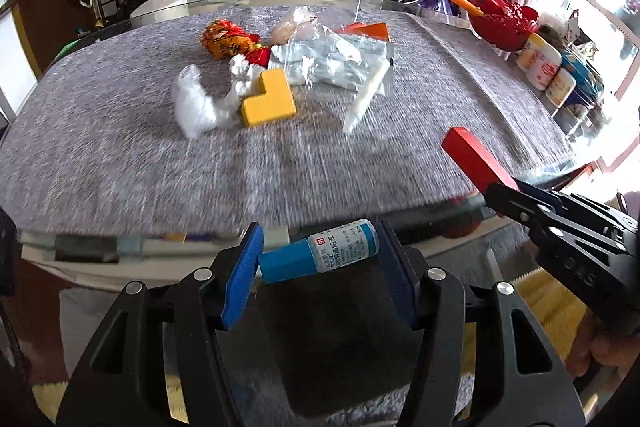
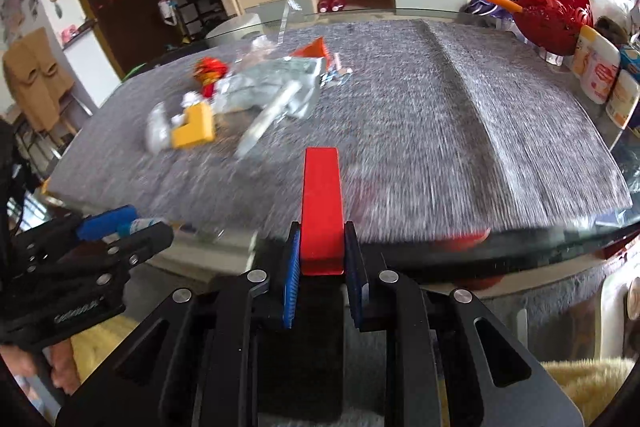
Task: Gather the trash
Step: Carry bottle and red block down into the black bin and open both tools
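The left gripper is clamped on a small eye-drop bottle lying crosswise between its blue pads. Off to its right, the right gripper pinches a red block pointing forward. Ahead of both, wrappers, crumpled tissue and a yellow L-block lie on the grey table.

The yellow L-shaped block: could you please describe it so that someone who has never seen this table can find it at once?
Look at the grey cloth covering the table, then at the heap of wrappers and bags near its middle. The yellow L-shaped block lies at the near edge of that heap, touching the crumpled white tissue on its left. It is the only solid, bright yellow, right-angled piece there; everything around it is soft or crinkled.
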The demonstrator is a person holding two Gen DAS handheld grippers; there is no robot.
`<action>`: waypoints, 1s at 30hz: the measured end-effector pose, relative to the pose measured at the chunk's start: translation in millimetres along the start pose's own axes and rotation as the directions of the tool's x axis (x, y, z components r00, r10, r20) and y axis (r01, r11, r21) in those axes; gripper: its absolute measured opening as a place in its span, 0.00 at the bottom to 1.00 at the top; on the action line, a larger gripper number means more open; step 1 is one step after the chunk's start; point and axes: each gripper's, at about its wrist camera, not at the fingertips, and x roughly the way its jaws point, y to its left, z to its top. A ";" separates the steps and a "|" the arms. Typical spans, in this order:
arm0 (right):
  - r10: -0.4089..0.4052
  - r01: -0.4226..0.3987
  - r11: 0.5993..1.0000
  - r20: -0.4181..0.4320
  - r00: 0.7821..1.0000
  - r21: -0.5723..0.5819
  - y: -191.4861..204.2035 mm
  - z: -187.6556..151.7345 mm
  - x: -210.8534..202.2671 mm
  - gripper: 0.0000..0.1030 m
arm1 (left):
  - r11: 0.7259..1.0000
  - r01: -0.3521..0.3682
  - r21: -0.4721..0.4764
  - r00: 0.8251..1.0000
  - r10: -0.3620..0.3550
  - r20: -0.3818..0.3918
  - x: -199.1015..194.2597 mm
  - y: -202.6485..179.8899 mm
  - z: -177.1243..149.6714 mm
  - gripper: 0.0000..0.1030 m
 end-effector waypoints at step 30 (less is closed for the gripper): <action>0.057 -0.029 0.996 -0.372 0.926 0.081 3.9 -89.0 109.4 0.23 | 0.993 0.096 -0.065 0.930 -0.113 -0.349 89.7 10.0 -119.6 0.54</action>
